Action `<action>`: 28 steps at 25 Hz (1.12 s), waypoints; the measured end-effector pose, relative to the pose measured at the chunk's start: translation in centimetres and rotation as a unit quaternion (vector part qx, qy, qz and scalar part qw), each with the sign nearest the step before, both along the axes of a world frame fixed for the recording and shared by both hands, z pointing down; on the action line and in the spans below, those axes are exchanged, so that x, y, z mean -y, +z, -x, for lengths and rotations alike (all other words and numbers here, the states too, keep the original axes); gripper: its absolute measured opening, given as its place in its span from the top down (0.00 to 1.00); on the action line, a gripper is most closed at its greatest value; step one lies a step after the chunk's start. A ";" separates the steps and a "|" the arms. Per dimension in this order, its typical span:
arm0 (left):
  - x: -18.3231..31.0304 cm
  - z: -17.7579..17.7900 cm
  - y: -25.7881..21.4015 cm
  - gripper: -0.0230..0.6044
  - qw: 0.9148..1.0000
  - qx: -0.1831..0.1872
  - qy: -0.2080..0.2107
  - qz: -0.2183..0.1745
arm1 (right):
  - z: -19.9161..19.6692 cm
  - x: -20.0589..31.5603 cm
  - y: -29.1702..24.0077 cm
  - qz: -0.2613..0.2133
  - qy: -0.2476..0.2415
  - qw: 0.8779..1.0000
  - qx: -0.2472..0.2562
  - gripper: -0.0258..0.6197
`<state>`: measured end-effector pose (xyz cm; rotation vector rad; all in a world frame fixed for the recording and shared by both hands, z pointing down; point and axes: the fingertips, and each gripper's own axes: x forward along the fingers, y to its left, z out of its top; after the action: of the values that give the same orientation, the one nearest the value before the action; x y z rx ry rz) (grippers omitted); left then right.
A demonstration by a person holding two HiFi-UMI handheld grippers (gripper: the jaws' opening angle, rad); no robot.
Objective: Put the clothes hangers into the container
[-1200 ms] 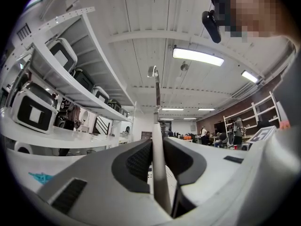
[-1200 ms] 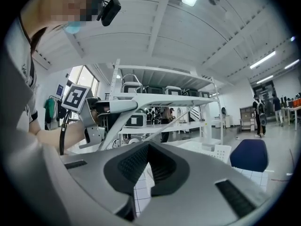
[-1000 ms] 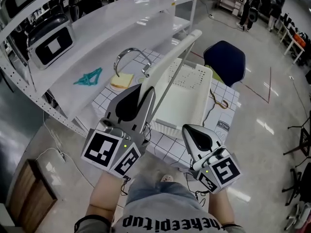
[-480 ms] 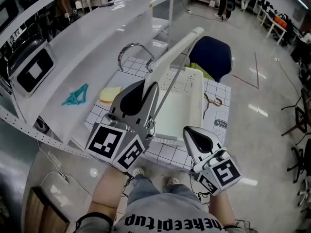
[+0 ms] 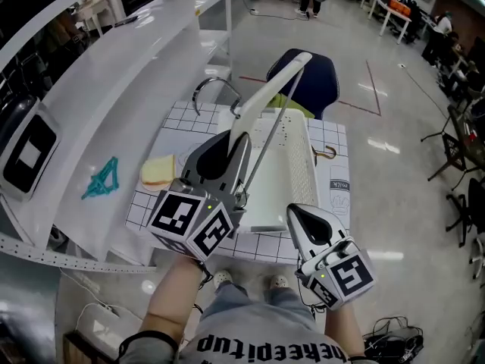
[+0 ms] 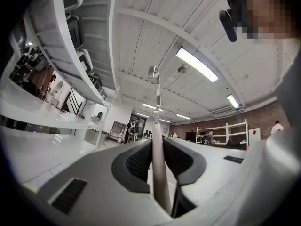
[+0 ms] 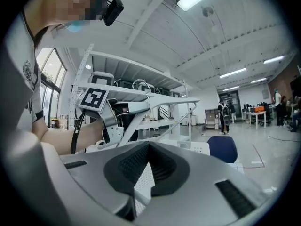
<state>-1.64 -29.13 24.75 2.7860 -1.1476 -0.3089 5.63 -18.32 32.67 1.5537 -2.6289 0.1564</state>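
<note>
A white clothes hanger (image 5: 269,89) with a metal hook (image 5: 211,88) is held up over the table, and my left gripper (image 5: 231,141) is shut on its lower arm. In the left gripper view the hanger's arm (image 6: 158,173) runs up between the jaws to the hook (image 6: 154,74). Below it a white perforated container (image 5: 297,169) sits on the checkered table (image 5: 178,123). A second hanger's brown hook (image 5: 327,153) lies right of the container. My right gripper (image 5: 295,211) hovers at the table's near edge, shut and holding nothing. The right gripper view shows the held hanger (image 7: 164,101).
A yellow and white sponge-like piece (image 5: 157,171) lies on the table's left part. A teal object (image 5: 102,179) rests on the long white shelf (image 5: 129,74) at left. A blue chair (image 5: 314,82) stands behind the table. Floor lies open to the right.
The view has swung, so the table now sits more to the centre and right. My left gripper still holds the hanger above the container. The right gripper has barely moved.
</note>
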 end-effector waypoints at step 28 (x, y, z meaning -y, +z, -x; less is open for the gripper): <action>3.5 -0.6 2.3 0.78 0.999 0.001 -0.013 -0.045 | -0.3 1.3 0.6 0.005 0.026 1.000 -0.015 0.94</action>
<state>-1.09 -32.63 27.03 2.8502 -1.2006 -0.3677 5.91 -19.59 33.22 1.6104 -2.5625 0.1481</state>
